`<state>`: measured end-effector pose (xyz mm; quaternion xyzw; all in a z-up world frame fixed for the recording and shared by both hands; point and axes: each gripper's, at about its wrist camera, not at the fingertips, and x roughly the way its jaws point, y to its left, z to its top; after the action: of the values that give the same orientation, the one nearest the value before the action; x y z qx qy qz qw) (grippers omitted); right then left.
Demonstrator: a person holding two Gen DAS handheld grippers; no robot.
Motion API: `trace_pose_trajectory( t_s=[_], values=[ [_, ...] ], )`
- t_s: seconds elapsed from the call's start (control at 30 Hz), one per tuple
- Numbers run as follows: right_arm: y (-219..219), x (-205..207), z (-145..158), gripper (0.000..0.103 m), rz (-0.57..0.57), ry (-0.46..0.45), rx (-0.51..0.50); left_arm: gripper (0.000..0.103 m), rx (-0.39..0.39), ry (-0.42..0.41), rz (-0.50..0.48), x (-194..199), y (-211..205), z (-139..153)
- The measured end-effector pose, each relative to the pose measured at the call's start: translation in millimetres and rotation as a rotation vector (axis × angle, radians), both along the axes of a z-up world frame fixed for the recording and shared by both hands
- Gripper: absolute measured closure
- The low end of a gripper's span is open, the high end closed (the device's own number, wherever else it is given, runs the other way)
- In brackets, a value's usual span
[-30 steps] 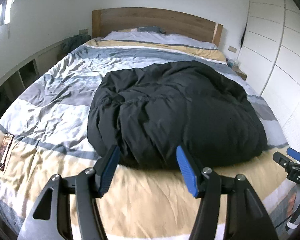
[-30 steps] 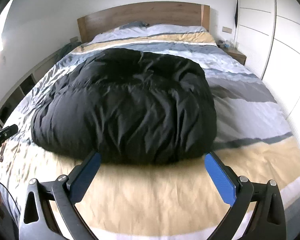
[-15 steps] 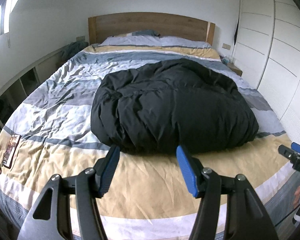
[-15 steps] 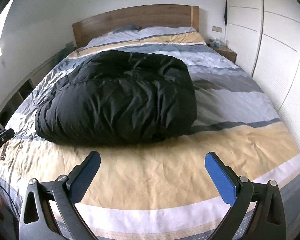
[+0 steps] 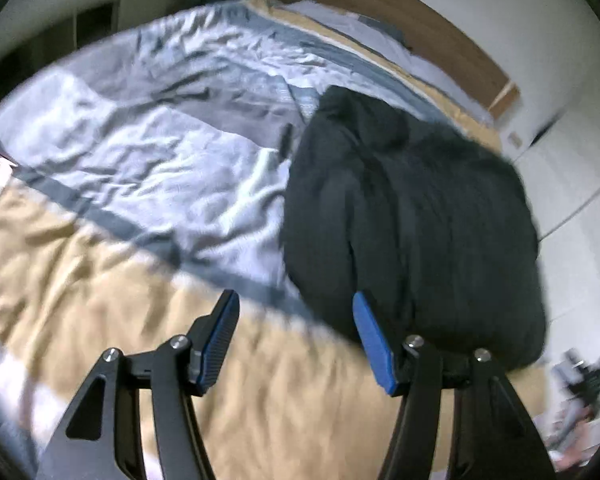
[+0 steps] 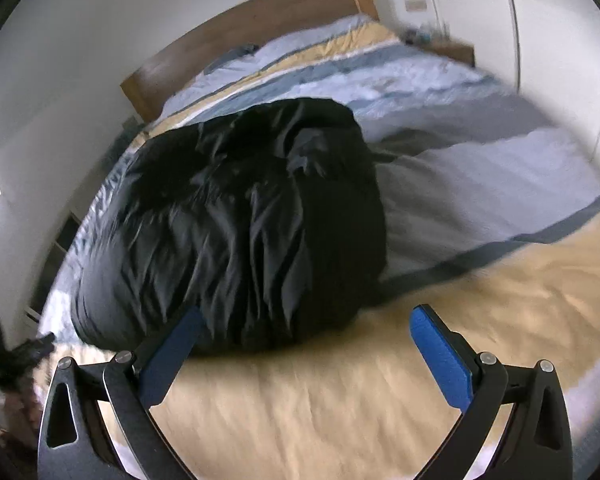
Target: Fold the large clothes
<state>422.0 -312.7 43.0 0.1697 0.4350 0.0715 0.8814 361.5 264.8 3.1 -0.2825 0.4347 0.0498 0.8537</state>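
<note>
Your black padded garment (image 6: 236,232) lies bunched on the striped bedcover (image 5: 140,168), its long axis apparently running toward the headboard (image 6: 244,36), though blur obscures this. Your left gripper (image 5: 296,340) and right gripper (image 6: 306,356) hover empty near its closest edge, jaws parted, the right wider.

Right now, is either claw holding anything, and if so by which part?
Nothing is held. The left claw and right claw are both open with nothing between their pads, short of the black garment on the bed.
</note>
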Motion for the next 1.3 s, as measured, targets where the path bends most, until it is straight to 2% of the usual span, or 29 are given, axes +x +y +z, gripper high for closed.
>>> trace_pose_trajectory(
  t_s=[0.1,0.2,0.33,0.47,0.53,0.6,0.67,0.7,0.73,0.83,0.97,1.07,1.1,1.13,1.17,1.2,1.23,1.3],
  values=[
    [-13,43,-24,0.001,-0.002,0.057,0.087,0.045,-0.164,-0.007,-0.008,39,43,-23],
    [-21,79,-49,0.0,0.0,0.12,0.137,0.045,-0.268,-0.019,-0.04,74,63,-40],
    [-28,116,-79,0.001,0.029,0.166,0.22,0.045,-0.402,-0.035,-0.124,112,64,-68],
    [-31,136,-103,0.001,0.061,0.204,0.306,0.045,-0.531,-0.052,-0.193,135,51,-94],
    [-32,142,-116,0.001,0.075,0.221,0.358,0.031,-0.579,-0.067,-0.217,141,44,-106],
    [-31,146,-125,0.001,0.098,0.227,0.389,0.027,-0.625,-0.087,-0.235,142,39,-113],
    [-27,151,-130,0.0,0.141,0.228,0.424,0.023,-0.712,-0.122,-0.257,142,35,-114],
    [-23,153,-130,0.0,0.168,0.23,0.449,0.019,-0.751,-0.144,-0.27,142,33,-113],
    [-15,155,-129,0.0,0.213,0.227,0.474,0.014,-0.764,-0.16,-0.284,143,30,-112],
    [7,161,-130,0.001,0.317,0.218,0.522,0.009,-0.763,-0.173,-0.297,145,23,-111],
    [8,164,-139,0.0,0.319,0.216,0.548,0.009,-0.709,-0.165,-0.317,150,12,-111],
    [12,163,-141,0.0,0.31,0.186,0.532,0.01,-0.689,-0.175,-0.316,156,1,-110],
    [14,162,-141,0.0,0.308,0.18,0.526,0.013,-0.686,-0.177,-0.313,157,-4,-110],
    [16,160,-141,0.0,0.309,0.182,0.523,0.028,-0.685,-0.184,-0.324,159,-11,-108],
    [18,160,-140,0.0,0.313,0.185,0.529,0.037,-0.689,-0.194,-0.34,160,-16,-106],
    [19,160,-139,0.002,0.313,0.181,0.539,0.05,-0.69,-0.202,-0.346,163,-20,-105],
    [18,160,-140,0.015,0.313,0.175,0.551,0.059,-0.693,-0.216,-0.353,165,-24,-101],
    [22,161,-139,0.036,0.322,0.16,0.618,0.068,-0.703,-0.247,-0.358,165,-27,-94]
  ],
)
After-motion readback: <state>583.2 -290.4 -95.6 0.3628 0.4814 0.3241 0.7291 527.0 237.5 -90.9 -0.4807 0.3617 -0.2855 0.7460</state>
